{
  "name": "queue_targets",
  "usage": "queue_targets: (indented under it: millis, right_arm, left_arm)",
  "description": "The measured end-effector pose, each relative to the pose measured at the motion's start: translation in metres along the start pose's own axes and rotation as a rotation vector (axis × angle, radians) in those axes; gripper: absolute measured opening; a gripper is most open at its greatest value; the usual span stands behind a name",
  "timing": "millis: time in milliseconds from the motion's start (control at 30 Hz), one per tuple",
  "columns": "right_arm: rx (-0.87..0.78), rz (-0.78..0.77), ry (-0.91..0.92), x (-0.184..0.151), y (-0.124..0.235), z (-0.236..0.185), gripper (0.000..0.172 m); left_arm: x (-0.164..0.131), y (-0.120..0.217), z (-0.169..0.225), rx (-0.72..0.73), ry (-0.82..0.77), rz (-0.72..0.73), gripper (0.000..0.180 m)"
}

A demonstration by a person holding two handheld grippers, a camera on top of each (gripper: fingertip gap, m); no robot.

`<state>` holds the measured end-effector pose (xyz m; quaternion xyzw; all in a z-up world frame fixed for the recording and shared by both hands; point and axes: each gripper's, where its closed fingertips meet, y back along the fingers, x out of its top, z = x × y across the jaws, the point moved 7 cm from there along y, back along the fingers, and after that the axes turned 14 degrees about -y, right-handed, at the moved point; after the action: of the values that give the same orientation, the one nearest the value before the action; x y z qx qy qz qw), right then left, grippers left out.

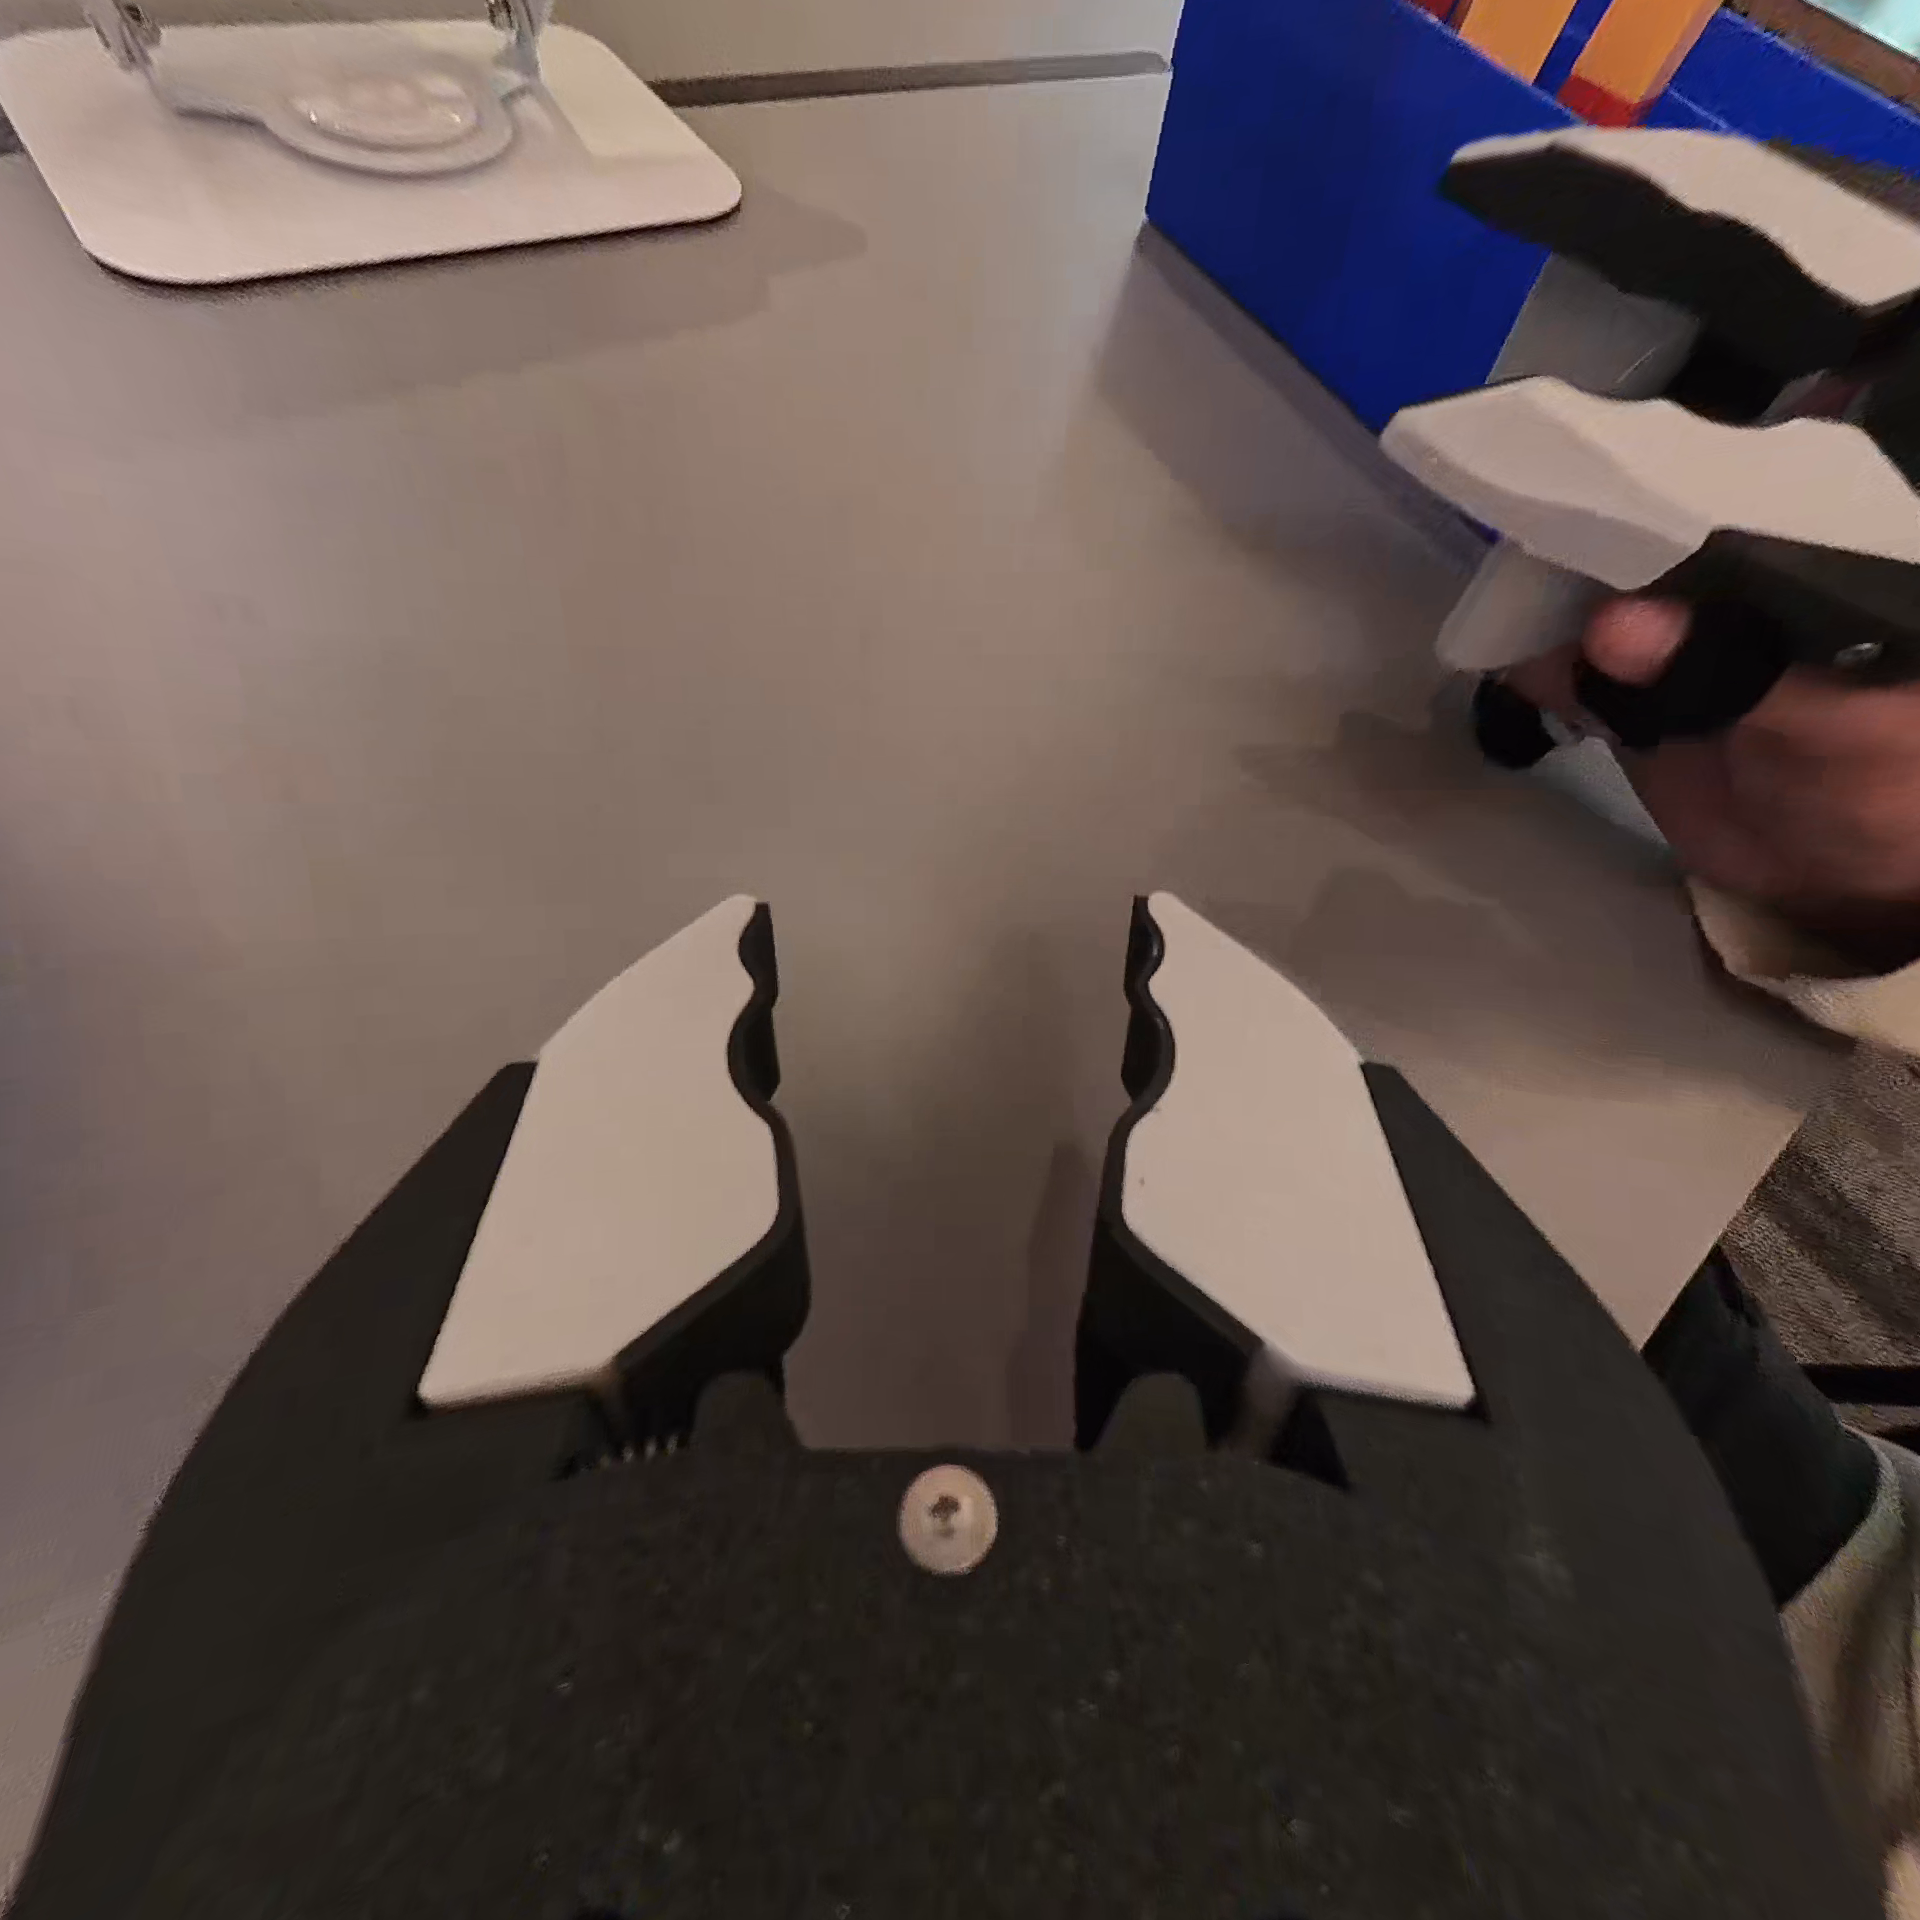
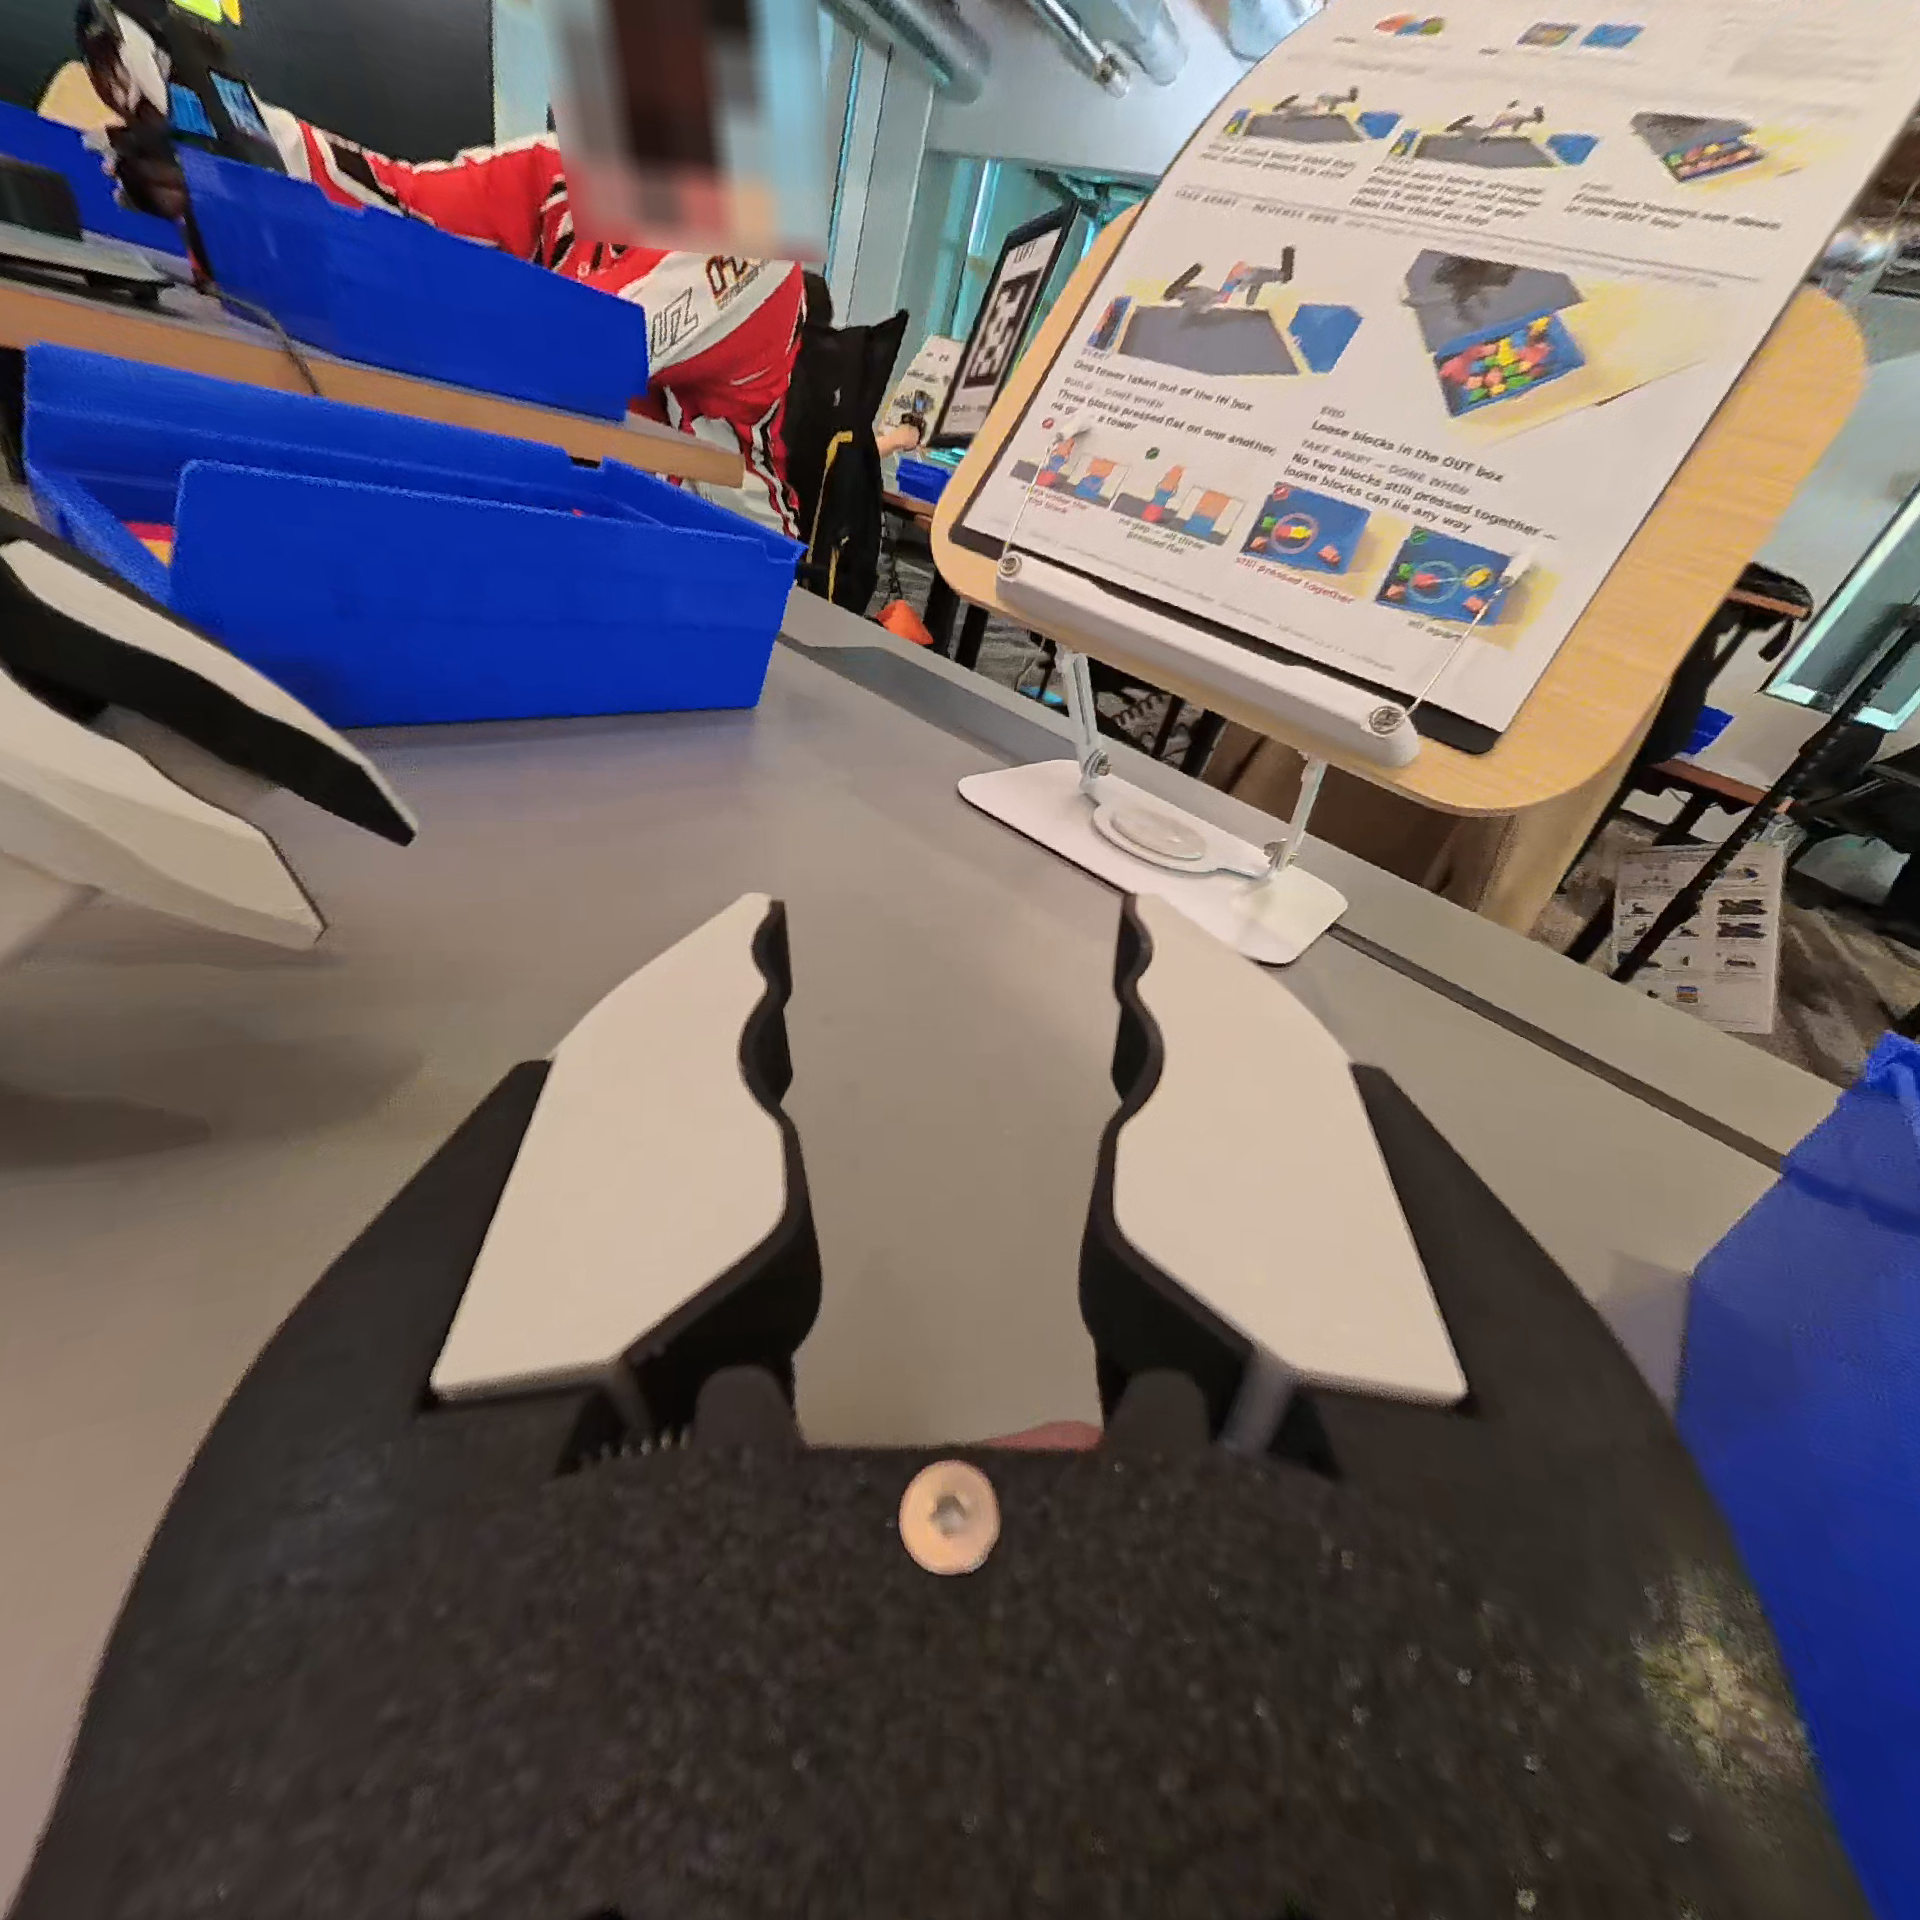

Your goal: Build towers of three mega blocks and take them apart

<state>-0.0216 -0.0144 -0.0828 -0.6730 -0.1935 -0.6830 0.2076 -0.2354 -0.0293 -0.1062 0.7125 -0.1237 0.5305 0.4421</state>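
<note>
My left gripper (image 1: 954, 914) is open and holds nothing, hovering over the bare grey table (image 1: 623, 623). My right gripper (image 2: 951, 914) is open with nothing between its pads, also over the grey table (image 2: 623, 831). In the left wrist view the right gripper (image 1: 1455, 312) shows at the right edge, jaws apart, in front of a blue bin (image 1: 1320, 208) that holds orange and red blocks (image 1: 1621, 52). In the right wrist view the left gripper's fingers (image 2: 156, 727) show at the left edge. A blue bin (image 2: 468, 592) stands beyond them, with a bit of coloured block showing inside.
A white stand base (image 1: 364, 156) sits at the far left of the table; in the right wrist view it (image 2: 1164, 852) carries a wooden board with an instruction sheet (image 2: 1403, 364). Another blue bin wall (image 2: 1818, 1403) is close at the right. A person in red and white (image 2: 707, 312) sits behind.
</note>
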Motion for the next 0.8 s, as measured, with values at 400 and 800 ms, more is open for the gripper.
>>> queue_targets:
  millis: [400, 800]
  right_arm:
    - [0.038, 0.054, -0.002, 0.002, 0.01, -0.004, 0.059]
    - [0.047, 0.053, -0.023, 0.002, 0.009, -0.003, 0.059]
  left_arm:
    - [0.046, 0.145, -0.102, 0.085, -0.149, -0.213, 0.064]
    - [-0.016, 0.084, -0.237, -0.251, -0.19, -0.862, 0.072]
